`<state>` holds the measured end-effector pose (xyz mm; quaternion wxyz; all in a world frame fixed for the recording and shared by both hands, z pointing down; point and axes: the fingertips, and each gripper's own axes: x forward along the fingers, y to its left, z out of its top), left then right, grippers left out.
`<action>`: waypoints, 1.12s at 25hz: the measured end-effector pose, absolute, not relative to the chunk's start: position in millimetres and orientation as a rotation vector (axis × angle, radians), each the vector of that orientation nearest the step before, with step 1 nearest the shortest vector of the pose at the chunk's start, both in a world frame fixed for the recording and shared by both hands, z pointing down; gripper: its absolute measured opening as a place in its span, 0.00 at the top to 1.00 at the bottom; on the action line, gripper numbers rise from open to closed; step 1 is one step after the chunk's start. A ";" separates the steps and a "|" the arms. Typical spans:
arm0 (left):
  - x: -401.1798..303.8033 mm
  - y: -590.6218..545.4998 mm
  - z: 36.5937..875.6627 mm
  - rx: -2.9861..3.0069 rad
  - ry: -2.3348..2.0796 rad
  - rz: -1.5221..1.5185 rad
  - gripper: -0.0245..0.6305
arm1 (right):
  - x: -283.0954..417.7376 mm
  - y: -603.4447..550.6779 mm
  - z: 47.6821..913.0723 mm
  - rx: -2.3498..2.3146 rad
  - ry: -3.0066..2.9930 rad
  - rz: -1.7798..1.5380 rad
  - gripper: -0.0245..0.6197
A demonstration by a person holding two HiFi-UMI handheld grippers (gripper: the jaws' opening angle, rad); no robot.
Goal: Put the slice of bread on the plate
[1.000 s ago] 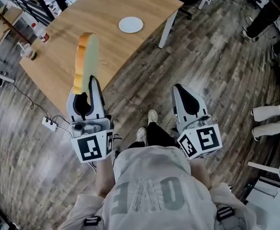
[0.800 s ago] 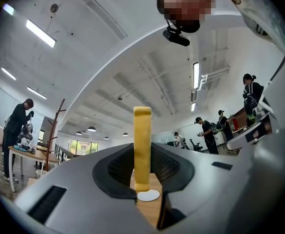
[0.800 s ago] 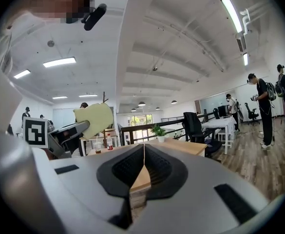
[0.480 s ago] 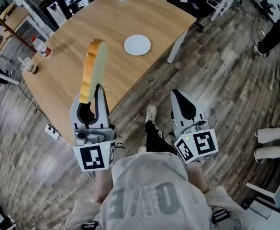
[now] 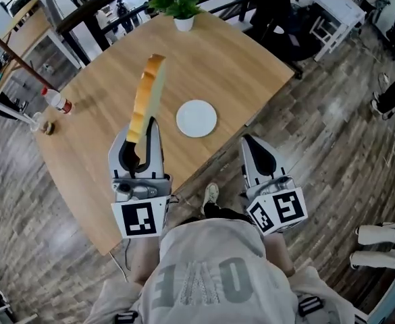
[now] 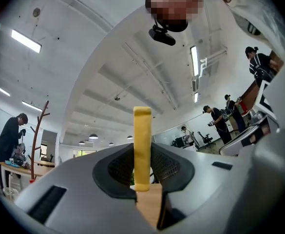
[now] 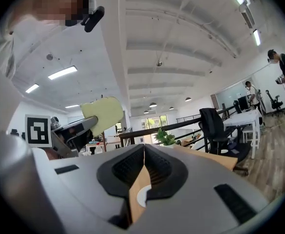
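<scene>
A slice of bread with a yellow-brown crust stands upright, on edge, in my left gripper, which is shut on its lower end over the wooden table. In the left gripper view the slice shows edge-on, pinched between the dark pads of the left gripper. A small white plate, with nothing on it, lies on the table just right of the slice. My right gripper hovers at the table's near edge with its jaws meeting and nothing held. The right gripper view shows the bread to the left.
A potted plant stands at the table's far edge. At the left edge of the table are a bottle and a small cup. Dark wooden floor lies to the right. Chairs and other people are farther off.
The person has walked up to the table. The plate and table now lie much nearer, beside the grippers. The bread stays upright in the left gripper.
</scene>
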<state>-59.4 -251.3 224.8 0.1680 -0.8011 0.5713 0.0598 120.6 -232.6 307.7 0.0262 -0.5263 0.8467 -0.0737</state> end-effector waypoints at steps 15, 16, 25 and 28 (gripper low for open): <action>-56.4 -330.5 211.6 -2.334 1.664 0.189 0.83 | 106.3 -311.8 283.8 -1.542 2.682 -0.181 0.93; -55.9 -331.2 212.8 -2.333 1.670 0.187 0.83 | 106.3 -313.3 284.2 -1.531 2.682 -0.189 0.93; -39.9 -349.9 280.9 -2.256 1.608 -0.359 0.83 | 118.4 -316.4 292.0 -1.529 2.652 -0.275 0.93; -31.4 -353.4 312.3 -2.247 1.583 -0.522 0.83 | 129.2 -313.3 297.0 -1.550 2.641 -0.302 0.93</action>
